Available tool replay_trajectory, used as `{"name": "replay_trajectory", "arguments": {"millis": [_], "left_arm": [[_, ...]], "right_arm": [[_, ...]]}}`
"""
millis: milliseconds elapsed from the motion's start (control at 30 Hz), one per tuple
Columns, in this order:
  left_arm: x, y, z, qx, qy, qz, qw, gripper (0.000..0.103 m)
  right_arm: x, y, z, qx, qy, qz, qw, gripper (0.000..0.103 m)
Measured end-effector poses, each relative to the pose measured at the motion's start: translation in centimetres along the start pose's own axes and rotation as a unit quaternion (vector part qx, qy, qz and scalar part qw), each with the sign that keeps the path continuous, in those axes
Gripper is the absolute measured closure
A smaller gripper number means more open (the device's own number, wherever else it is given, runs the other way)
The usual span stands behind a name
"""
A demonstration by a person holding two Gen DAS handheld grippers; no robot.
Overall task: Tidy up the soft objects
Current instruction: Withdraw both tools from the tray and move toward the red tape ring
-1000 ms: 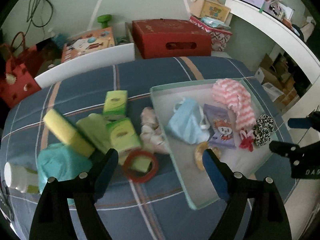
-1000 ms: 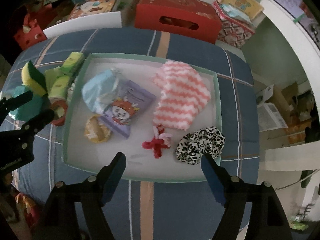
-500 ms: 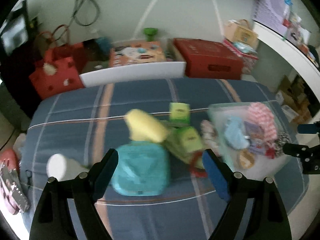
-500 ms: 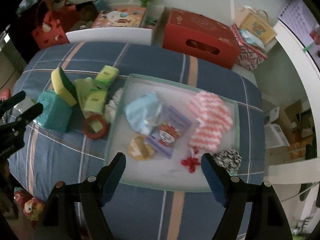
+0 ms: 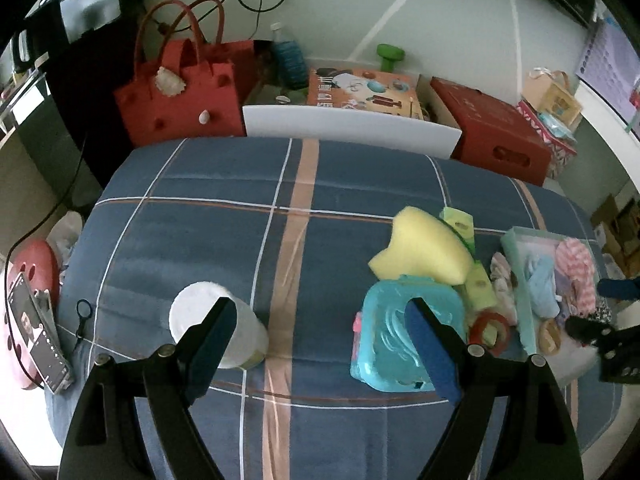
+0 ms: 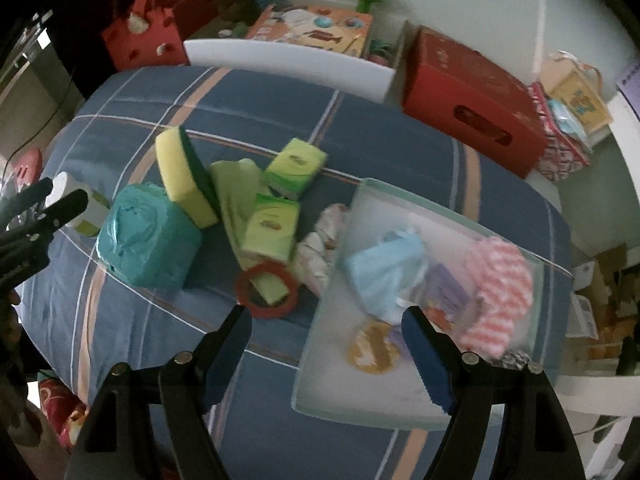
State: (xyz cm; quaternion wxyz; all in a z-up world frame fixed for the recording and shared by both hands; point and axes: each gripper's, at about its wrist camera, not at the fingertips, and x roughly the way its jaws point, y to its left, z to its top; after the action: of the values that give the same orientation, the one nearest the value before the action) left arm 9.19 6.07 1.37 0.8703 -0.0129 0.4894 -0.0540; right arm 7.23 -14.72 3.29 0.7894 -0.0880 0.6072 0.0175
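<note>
Here both tongs, left (image 5: 320,336) and right (image 6: 326,338), gape wide, gripping nothing.

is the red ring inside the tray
No, the red ring lies on the blue plaid cover, outside the pale green tray, around a green packet's end.

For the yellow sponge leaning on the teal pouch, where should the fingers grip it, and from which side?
Grip the yellow sponge across its two broad faces, yellow foam and dark green scrub layer, near the raised top end. Come from above: it stands tilted against the teal pouch, so its top is free while its base is crowded.
</note>
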Motion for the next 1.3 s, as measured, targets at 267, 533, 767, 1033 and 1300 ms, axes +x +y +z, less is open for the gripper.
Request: {"name": "replay_trajectory", "arguments": {"millis": [267,533,767,1033,1300], "left_arm": [[1.3,0.2,0.6,0.0,0.014,-0.004,0.9999,0.006],[1.8,0.4,1.2,-0.006,0.021,-0.007,0.9997,0.006],[2.3,0.2,1.5,-0.014,0.033,-0.016,0.9992,0.006],[3.1,0.1,1.7,-0.015,0.05,-0.017,0.9985,0.006],[3.2,-0.9,2.1,-0.004,0.052,-0.023,0.9984,0.006]], "right_arm": [[3.0,1.4,0.9,-0.011,0.024,0.0,1.0,0.023],[5.7,1.6,1.7,-0.001,0.042,0.021,0.999,0.023],[7.5,2.9,1.7,-0.014,0.051,0.049,0.997,0.023],[9.3,4.3,1.8,-0.027,0.063,0.065,0.996,0.023],[11.3,5.2,1.6,-0.032,0.08,0.065,0.994,0.023]]}}
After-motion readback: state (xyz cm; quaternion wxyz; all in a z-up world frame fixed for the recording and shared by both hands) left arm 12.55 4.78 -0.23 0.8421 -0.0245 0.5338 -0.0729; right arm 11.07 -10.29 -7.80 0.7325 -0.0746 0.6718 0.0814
